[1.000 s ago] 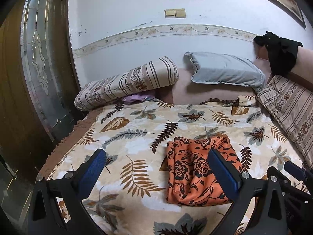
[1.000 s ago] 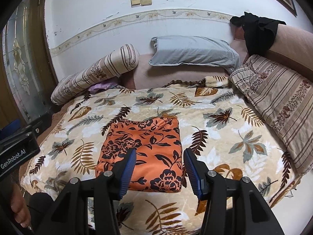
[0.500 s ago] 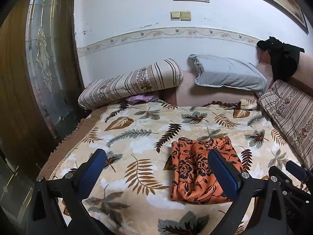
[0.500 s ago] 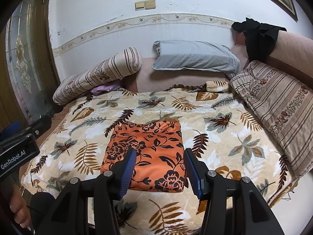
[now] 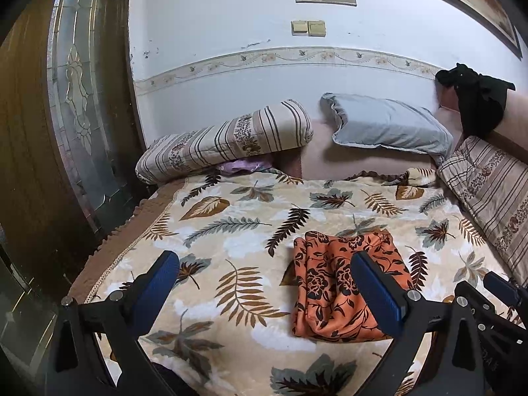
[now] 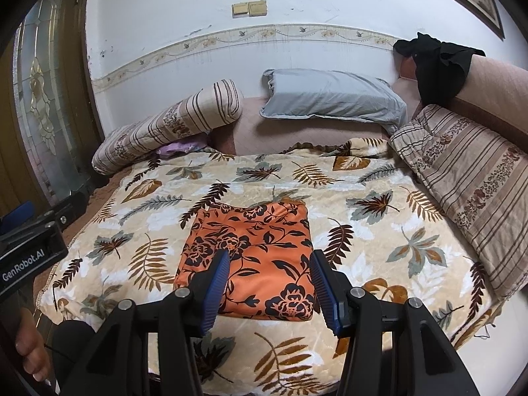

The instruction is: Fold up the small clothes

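Observation:
An orange garment with black flowers [image 5: 325,292] lies folded into a rectangle on the leaf-patterned blanket [image 5: 231,231] of a bed. My left gripper [image 5: 264,257] hovers over the blanket to the garment's left, open wide, its right finger in front of the cloth. In the right wrist view the same garment [image 6: 260,231] lies flat, and my right gripper [image 6: 270,254] hangs above its near edge. It is open about halfway, and nothing is between its blue pads [image 6: 217,283].
A striped bolster [image 5: 231,138], a grey pillow [image 5: 386,125] and a purple cloth [image 5: 241,166] lie at the head of the bed. A striped cushion [image 5: 488,184] and a black garment [image 5: 478,99] are on the right. A glass-panelled door [image 5: 76,99] stands left. A person's foot [image 6: 29,359] shows below.

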Demonstrator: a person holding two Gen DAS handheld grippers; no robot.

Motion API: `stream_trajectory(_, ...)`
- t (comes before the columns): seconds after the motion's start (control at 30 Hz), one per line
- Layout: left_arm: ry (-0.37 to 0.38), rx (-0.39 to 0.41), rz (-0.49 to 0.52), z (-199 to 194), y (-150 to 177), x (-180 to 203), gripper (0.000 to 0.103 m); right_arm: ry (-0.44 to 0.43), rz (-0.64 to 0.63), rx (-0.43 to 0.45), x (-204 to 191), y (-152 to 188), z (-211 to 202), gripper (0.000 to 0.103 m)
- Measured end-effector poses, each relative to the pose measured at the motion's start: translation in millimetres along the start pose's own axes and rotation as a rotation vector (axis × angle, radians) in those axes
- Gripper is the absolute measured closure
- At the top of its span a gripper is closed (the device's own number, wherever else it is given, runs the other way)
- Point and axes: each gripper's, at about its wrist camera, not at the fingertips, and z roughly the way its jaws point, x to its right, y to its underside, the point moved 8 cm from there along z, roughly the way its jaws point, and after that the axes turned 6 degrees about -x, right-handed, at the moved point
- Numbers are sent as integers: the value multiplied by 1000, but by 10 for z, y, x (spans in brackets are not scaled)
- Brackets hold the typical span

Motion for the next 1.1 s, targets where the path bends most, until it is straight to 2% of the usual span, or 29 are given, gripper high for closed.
stream_trajectory(0.63,2,-27,-21,140,54,-87,0,14,-13,-11,-76,-12,61,49)
stream_trajectory(1.1,-7,5,-42,-65,41,-241,0,26,-18,23,-156,-16,-142,49)
